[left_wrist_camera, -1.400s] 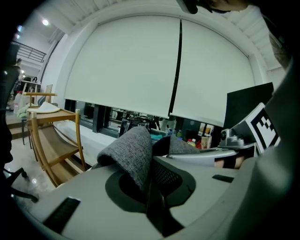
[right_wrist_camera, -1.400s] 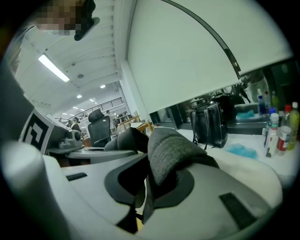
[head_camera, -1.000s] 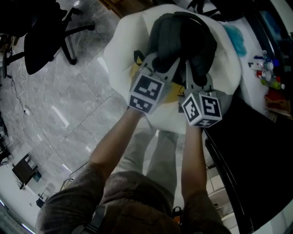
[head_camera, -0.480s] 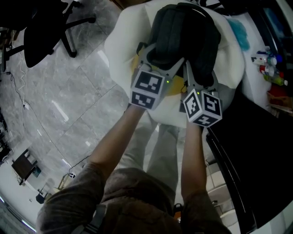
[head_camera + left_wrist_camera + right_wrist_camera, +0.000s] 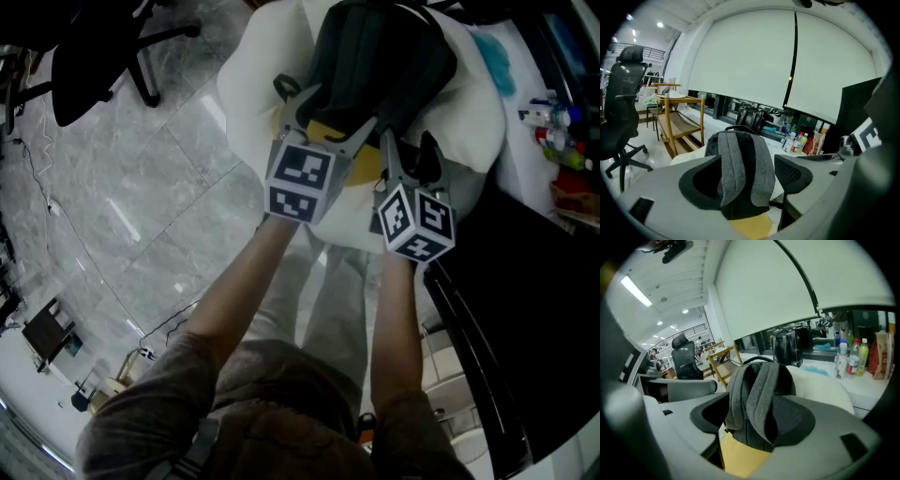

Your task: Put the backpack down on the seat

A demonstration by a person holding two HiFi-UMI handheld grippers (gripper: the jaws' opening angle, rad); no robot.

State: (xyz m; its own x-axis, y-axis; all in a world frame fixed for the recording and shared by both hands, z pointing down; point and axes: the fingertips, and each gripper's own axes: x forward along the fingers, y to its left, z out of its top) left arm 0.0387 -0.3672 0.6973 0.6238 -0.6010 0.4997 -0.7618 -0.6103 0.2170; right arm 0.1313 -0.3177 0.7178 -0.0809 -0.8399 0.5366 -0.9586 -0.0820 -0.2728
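Observation:
The dark grey backpack [image 5: 380,61] stands on the white seat [image 5: 253,84], its two grey shoulder straps [image 5: 740,168] facing me, over a yellow patch [image 5: 361,164]. My left gripper [image 5: 328,117] is just short of the pack's lower left. Its jaws have just been opening and stand wide, with a strap between them in the left gripper view [image 5: 747,176] but no pad pressing on it. My right gripper [image 5: 408,150] is at the pack's lower right. It too has just been opening, and its jaws [image 5: 752,420] frame the straps [image 5: 761,394] without gripping.
A black office chair [image 5: 94,56] stands on the marble floor at the left. A white counter with bottles [image 5: 553,141] runs along the right, with a dark desk [image 5: 525,309] below it. A wooden cart [image 5: 679,122] and a black bag [image 5: 750,119] are behind the seat.
Both grippers have opened and let go of the backpack. They have drawn back a little from it, uncovering the yellow patch. The backpack stays upright on the seat.

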